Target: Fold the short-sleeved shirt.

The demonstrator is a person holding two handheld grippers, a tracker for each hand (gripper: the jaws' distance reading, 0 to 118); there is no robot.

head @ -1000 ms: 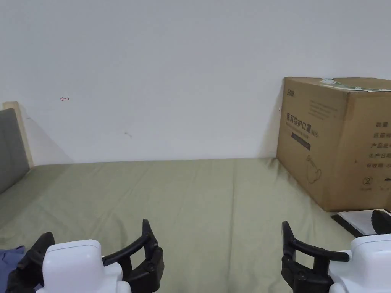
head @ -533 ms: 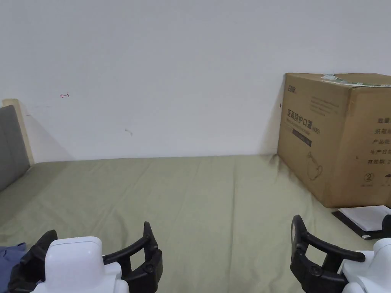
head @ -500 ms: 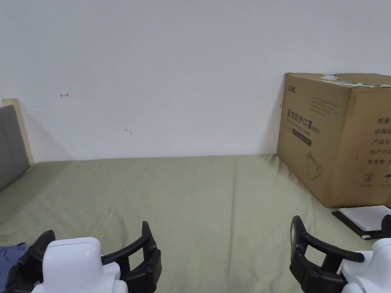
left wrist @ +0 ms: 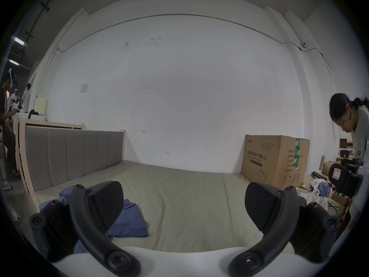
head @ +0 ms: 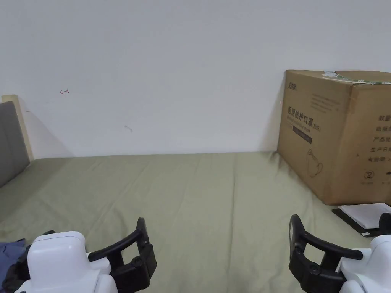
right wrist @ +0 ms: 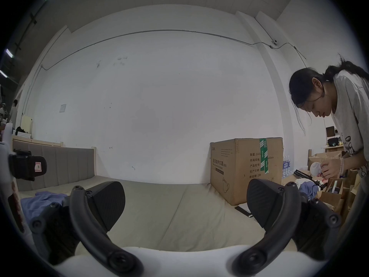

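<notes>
A blue short-sleeved shirt (left wrist: 129, 221) lies crumpled on the olive bed sheet (head: 214, 190) near the padded headboard, at the left. Its edge peeks in at the bottom left of the head view (head: 8, 248), and it is seen in the right gripper view (right wrist: 38, 201). My left gripper (head: 94, 227) hovers just right of the shirt, jaws wide apart and empty (left wrist: 182, 197). My right gripper (head: 340, 219) stands open and empty over bare sheet further right (right wrist: 184, 193). Neither gripper touches the shirt.
A large cardboard box (head: 340, 137) stands on the bed at the right against the white wall. A flat black-and-white item (head: 362, 217) lies in front of it. The grey headboard (head: 11, 141) bounds the left. A person (right wrist: 349, 121) bends over boxes beyond the bed's right side.
The head camera has tipped up slightly. My left gripper has drifted a little left and down in the picture, and my right gripper a little right. Both stay open.
</notes>
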